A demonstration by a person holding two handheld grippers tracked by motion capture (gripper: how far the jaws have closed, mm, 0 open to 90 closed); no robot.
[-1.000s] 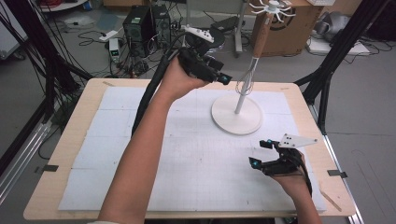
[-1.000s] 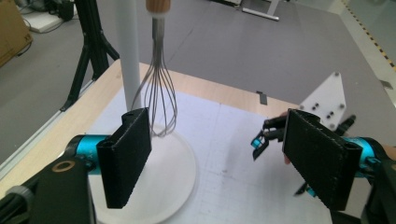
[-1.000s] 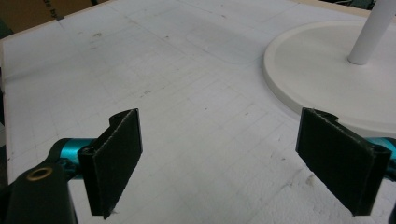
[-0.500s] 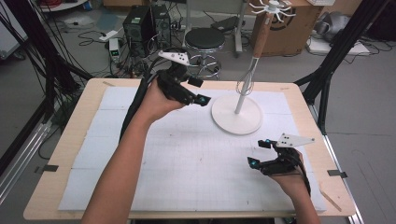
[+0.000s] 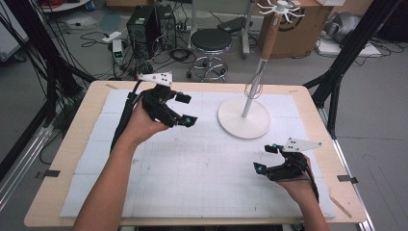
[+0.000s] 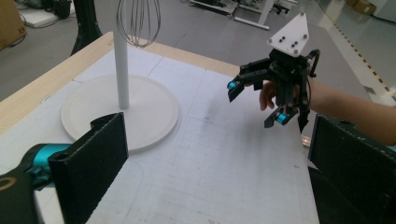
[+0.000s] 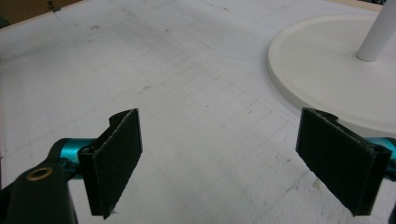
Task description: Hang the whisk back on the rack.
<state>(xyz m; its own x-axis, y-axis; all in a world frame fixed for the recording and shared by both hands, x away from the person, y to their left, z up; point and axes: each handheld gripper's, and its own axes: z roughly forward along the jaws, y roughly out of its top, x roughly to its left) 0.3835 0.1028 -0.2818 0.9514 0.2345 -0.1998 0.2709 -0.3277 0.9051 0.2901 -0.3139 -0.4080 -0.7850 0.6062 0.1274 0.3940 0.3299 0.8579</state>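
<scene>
A white stand with a round base [image 5: 243, 118] rises at the table's back right. From its top hangs a metal whisk [image 5: 254, 85] with a wooden handle, wires down beside the pole. My left gripper [image 5: 185, 109] hovers over the white mat left of the stand, well apart from the whisk; its jaws have just been opening and nothing is between them. In the left gripper view the whisk [image 6: 137, 21] and the base [image 6: 121, 109] lie ahead of the wide-apart jaws. My right gripper [image 5: 265, 158] rests open and empty near the front right, with the base [image 7: 336, 70] in its own view.
A white gridded mat [image 5: 202, 163] covers the wooden table [image 5: 67, 159]. Behind the table are a black stool [image 5: 210, 41], a computer tower [image 5: 144, 24], floor cables and a cardboard box [image 5: 298, 36]. Black frame legs [image 5: 337, 82] stand at the right.
My left hand has drawn away from the whisk, going left and down toward the mat, and its jaws have widened. The right hand and the hanging whisk have stayed put.
</scene>
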